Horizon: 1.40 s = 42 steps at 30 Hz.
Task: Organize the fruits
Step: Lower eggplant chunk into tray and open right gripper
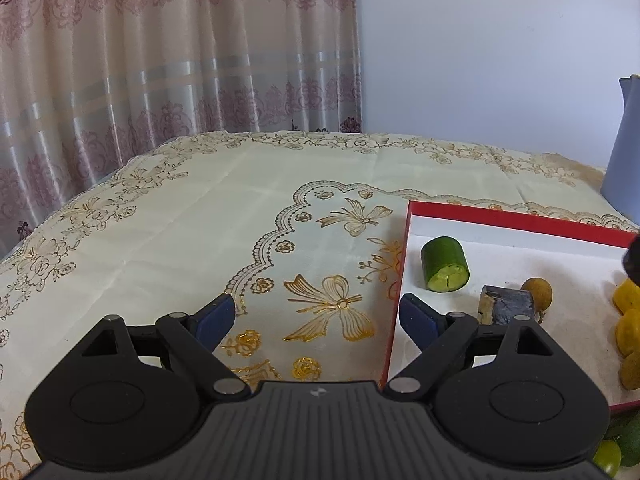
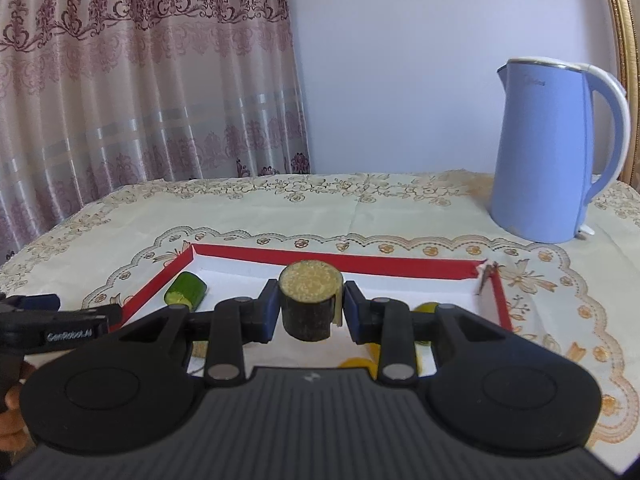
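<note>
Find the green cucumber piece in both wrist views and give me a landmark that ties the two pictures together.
Left wrist view: the green cucumber piece lies right of centre, in the near-left part of the red-rimmed box.
Right wrist view: the same piece sits left of centre, in the box's left end, left of the right hand-held gripper.
Shared landmark: the red rim of the box; the blue kettle also shows in both.

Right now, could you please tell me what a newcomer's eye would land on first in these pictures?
Probably the dark-skinned cut cylinder with a yellowish top, clamped in the right tool above the red-rimmed tray. Next, the light blue electric kettle standing at the table's far right. In the tray's left part lies a cut green cucumber piece, beside the open, empty left tool.
</note>
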Available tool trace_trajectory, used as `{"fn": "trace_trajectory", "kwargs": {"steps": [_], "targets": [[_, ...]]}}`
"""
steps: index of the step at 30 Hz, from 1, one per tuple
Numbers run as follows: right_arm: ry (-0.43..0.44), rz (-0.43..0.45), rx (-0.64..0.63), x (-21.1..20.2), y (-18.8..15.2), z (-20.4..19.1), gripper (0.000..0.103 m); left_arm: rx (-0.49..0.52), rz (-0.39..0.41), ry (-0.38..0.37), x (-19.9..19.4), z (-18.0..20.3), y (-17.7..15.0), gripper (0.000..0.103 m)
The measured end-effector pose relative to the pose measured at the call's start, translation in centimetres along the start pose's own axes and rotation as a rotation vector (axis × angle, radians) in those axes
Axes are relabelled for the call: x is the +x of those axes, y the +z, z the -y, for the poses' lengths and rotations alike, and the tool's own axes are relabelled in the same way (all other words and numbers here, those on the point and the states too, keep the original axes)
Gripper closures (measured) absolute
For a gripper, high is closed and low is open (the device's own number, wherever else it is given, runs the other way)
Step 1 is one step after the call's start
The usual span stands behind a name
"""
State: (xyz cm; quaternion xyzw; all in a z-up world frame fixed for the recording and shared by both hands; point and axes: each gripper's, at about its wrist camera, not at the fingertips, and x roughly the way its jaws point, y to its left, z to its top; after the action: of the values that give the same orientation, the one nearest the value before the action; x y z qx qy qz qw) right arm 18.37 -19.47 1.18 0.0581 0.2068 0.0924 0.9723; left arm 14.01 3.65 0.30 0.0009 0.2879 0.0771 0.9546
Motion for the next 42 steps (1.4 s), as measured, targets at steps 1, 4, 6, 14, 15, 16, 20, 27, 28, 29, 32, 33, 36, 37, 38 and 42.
{"fn": "trace_trajectory", "kwargs": {"steps": [1, 4, 6, 14, 15, 16, 20, 27, 28, 29, 32, 33, 36, 37, 38, 42], "targets": [[0.001, -0.002, 0.003, 0.3, 0.0, 0.0, 0.071, 0.001, 0.0, 0.001, 0.0, 0.0, 0.0, 0.013], [-0.001, -0.009, 0.015, 0.9, -0.2, 0.3, 0.071, 0.011, -0.004, 0.001, 0.1, 0.2, 0.0, 0.013], [-0.004, -0.015, 0.027, 1.2, -0.4, 0.6, 0.071, 0.019, -0.008, -0.002, 0.1, 0.3, -0.1, 0.014], [-0.019, -0.039, 0.048, 2.3, -0.9, 1.5, 0.071, 0.031, -0.007, -0.003, 0.0, 0.4, -0.1, 0.014], [-0.021, -0.042, 0.05, 2.4, -0.9, 1.6, 0.071, 0.033, -0.007, -0.002, 0.0, 0.5, -0.2, 0.014], [-0.026, -0.044, 0.054, 2.5, -1.0, 1.7, 0.071, 0.034, -0.007, -0.002, 0.0, 0.5, -0.1, 0.014], [-0.034, -0.061, 0.077, 3.1, -1.3, 2.1, 0.071, 0.034, -0.006, -0.003, 0.0, 0.5, -0.2, 0.013], [-0.026, -0.05, 0.084, 2.8, -1.4, 2.0, 0.063, 0.034, -0.008, -0.001, 0.0, 0.5, -0.2, 0.013], [-0.024, -0.045, 0.085, 2.7, -1.3, 2.0, 0.063, 0.033, -0.008, 0.0, 0.0, 0.5, -0.2, 0.013], [-0.022, -0.038, 0.089, 2.5, -1.3, 2.1, 0.063, 0.033, -0.007, 0.0, 0.0, 0.5, -0.2, 0.013], [-0.005, -0.016, 0.111, 1.7, -1.1, 2.2, 0.063, 0.035, -0.004, 0.005, 0.0, 0.5, -0.2, 0.013], [0.0, -0.01, 0.118, 1.3, -1.0, 2.2, 0.063, 0.035, -0.003, 0.007, 0.0, 0.5, -0.2, 0.013], [0.014, 0.019, 0.117, 0.0, -0.6, 1.9, 0.059, 0.033, 0.0, 0.013, -0.1, 0.5, -0.3, 0.013], [0.015, 0.035, 0.109, -0.8, -0.5, 1.6, 0.056, 0.032, 0.0, 0.013, -0.1, 0.5, -0.3, 0.013], [0.016, 0.048, 0.1, -1.4, -0.5, 1.4, 0.054, 0.032, -0.001, 0.013, -0.1, 0.5, -0.3, 0.013], [0.018, 0.094, 0.063, -4.7, -1.0, 0.9, 0.047, 0.035, 0.002, 0.015, -0.2, 0.5, -0.3, 0.013]]}}
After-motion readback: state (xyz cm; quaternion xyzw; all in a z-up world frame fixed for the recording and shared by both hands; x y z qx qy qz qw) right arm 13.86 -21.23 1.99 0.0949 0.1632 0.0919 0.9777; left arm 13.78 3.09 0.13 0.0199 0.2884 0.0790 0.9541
